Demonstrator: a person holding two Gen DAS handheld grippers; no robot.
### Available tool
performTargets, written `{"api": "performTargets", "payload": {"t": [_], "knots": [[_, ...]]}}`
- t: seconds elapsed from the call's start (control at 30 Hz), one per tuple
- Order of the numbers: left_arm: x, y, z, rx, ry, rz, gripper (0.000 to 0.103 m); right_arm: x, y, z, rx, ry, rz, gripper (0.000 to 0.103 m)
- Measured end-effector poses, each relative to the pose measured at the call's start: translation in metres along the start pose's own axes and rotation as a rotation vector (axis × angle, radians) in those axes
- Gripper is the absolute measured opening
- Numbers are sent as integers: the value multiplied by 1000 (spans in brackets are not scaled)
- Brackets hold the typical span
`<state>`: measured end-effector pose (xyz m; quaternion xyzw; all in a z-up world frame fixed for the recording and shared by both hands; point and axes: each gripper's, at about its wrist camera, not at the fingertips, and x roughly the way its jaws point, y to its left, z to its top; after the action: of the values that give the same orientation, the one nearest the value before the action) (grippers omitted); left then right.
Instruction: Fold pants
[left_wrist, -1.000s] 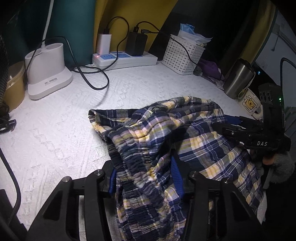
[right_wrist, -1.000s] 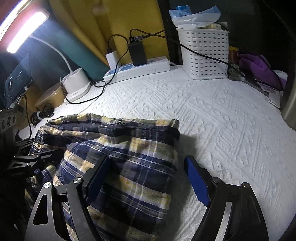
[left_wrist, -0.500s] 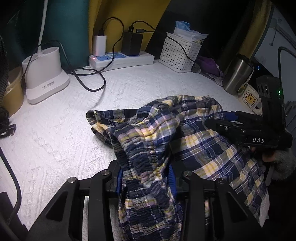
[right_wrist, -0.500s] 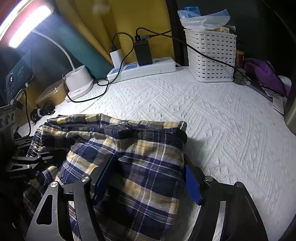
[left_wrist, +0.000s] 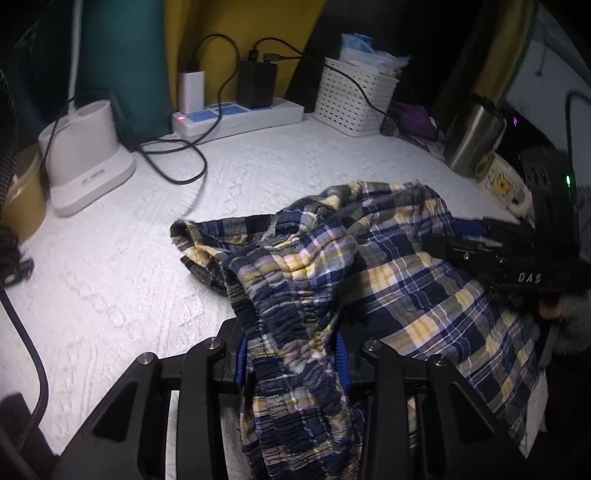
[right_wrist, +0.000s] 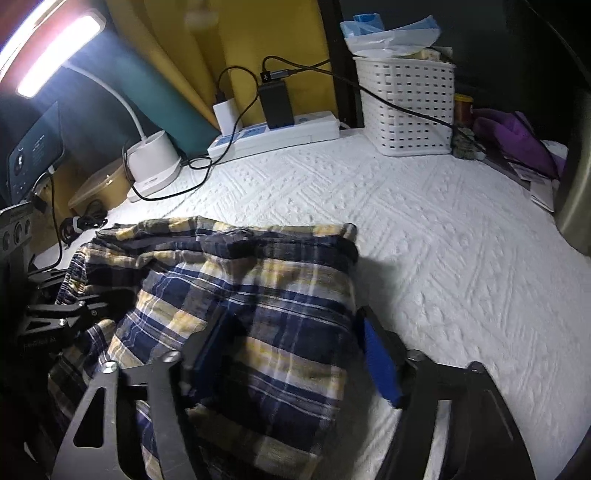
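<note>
The plaid navy, yellow and white pants lie bunched on the white textured cloth. My left gripper is shut on the gathered elastic waistband of the pants. My right gripper straddles the other side of the pants; its jaws are closing around the fabric with a gap still showing by the right blue pad. The right gripper also shows in the left wrist view, resting over the fabric. The left gripper shows at the left edge of the right wrist view.
At the back stand a white power strip with chargers and cables, a white lamp base, a white perforated basket and a steel tumbler. A yellow mug and purple cloth sit at the right.
Both grippers have closed in on the pants: the left one has pinched the waistband tighter, the right one has narrowed around the fabric. The pants have shifted slightly forward.
</note>
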<state>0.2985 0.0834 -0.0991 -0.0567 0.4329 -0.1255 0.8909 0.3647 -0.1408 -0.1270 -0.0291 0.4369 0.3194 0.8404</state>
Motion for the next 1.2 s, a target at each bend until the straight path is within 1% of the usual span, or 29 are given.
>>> {"api": "performTargets", "payload": {"t": [0.07,0.13,0.17,0.23,0.3,0.33,0.4,0.43,0.5,0.6,1.2], "knots": [[0,1,0,-3,-1,-3,35,7,4,4,-16,11,38,89],[0,0,0,2,-1,1,35,11,6,7,-27,15,57,89],[0,1,0,4,-1,5,35,12,8,8,-33,16,57,87],[0,-1,-1,13,-5,16,34,11,10,6,-47,16,64,78],[-2,-3,-1,21,-12,21,30,9,13,4,-58,10,59,52],[-3,-4,-2,26,-17,22,30,9,15,3,-67,11,57,50],[-7,-7,-3,33,-27,25,28,8,18,1,-85,11,46,37],[-10,-7,-3,37,-35,25,28,7,19,0,-93,13,48,35],[-14,-7,-4,36,-48,23,28,4,22,-3,-100,8,44,26],[-24,-9,-5,43,-72,21,27,-7,25,-7,-100,-14,39,24],[-86,-48,-17,73,-190,35,27,-93,45,-29,-91,-178,1,24]]}}
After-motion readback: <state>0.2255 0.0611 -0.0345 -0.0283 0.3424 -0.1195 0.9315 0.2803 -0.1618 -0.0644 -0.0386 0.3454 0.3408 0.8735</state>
